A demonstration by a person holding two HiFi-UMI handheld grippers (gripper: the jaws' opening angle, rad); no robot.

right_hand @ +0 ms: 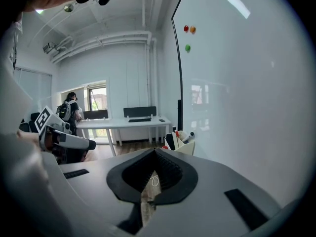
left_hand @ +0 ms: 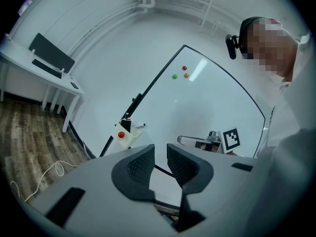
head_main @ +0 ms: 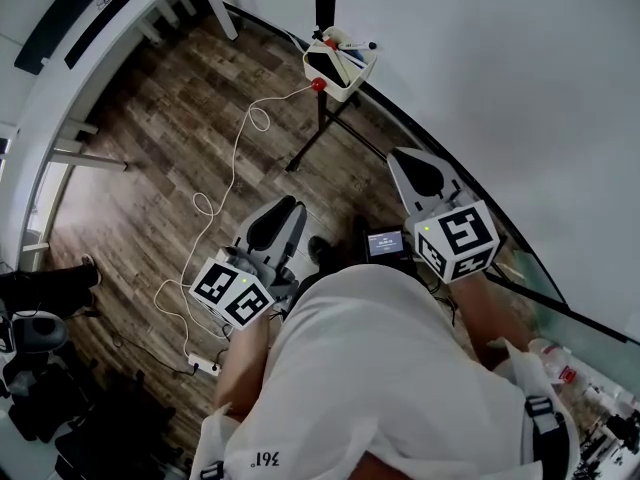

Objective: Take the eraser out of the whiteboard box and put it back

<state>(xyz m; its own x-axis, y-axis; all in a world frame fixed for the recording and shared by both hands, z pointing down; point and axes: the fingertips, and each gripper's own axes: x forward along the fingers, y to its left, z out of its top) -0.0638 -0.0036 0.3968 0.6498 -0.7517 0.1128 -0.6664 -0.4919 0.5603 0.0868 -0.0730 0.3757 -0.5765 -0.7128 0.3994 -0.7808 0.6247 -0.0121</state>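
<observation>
Two hand-held grippers are hovering in front of the whiteboard point(head_main: 480, 88), well apart from the whiteboard box point(right_hand: 187, 148). The left hand-held gripper point(left_hand: 159, 157) is holding its jaws apart with nothing between them. The right hand-held gripper point(right_hand: 154, 158) is holding its jaws together, gripping nothing. The eraser point(right_hand: 171, 140) is standing inside the box beside a marker point(right_hand: 188, 135). The box is hanging at the whiteboard's lower edge, near the far corner, and is carrying a red magnet point(head_main: 319, 84) on its front.
</observation>
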